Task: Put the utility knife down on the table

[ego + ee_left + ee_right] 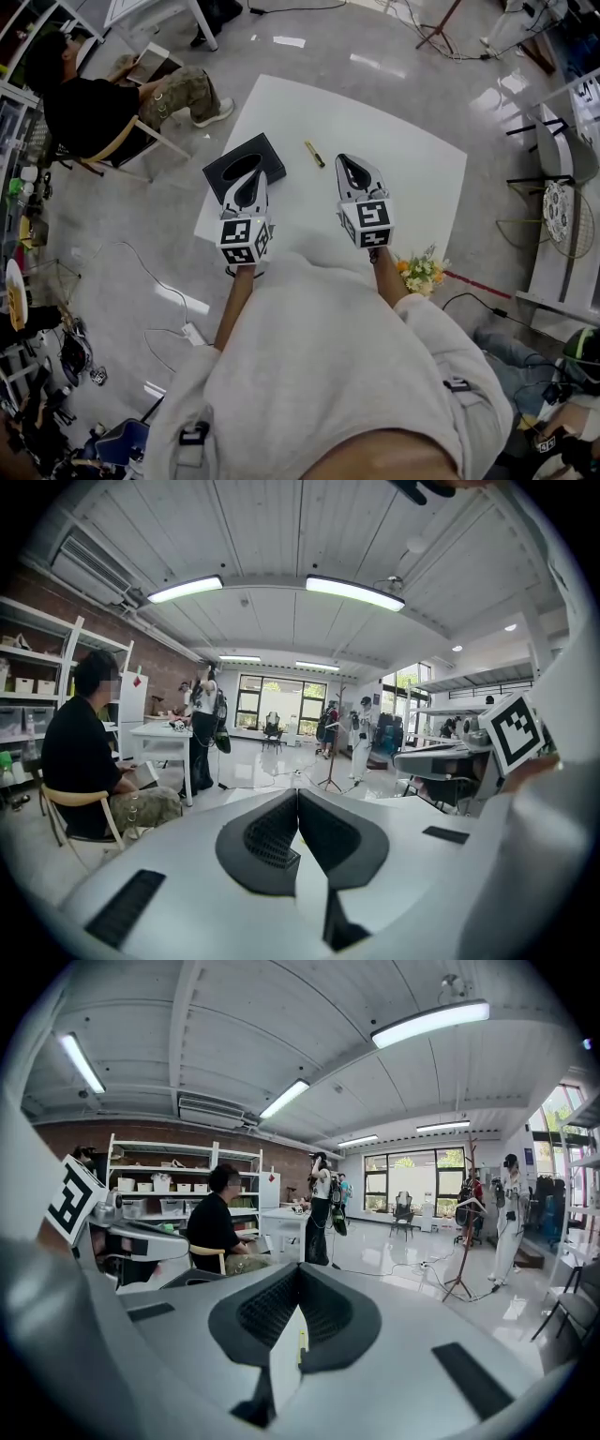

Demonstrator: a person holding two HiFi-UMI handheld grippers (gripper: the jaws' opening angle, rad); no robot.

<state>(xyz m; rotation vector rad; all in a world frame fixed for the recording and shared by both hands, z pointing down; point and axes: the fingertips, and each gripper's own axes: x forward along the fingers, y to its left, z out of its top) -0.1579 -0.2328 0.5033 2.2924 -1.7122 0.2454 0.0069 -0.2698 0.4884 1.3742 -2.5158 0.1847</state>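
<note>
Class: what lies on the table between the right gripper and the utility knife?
Nothing. In the head view, only bare white table separates the right gripper from the utility knife.

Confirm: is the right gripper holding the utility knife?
No, the utility knife lies on the table, apart from the right gripper.

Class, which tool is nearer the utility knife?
The right tool: the utility knife lies just beside its tip; the left tool is farther, by the black tray.
</note>
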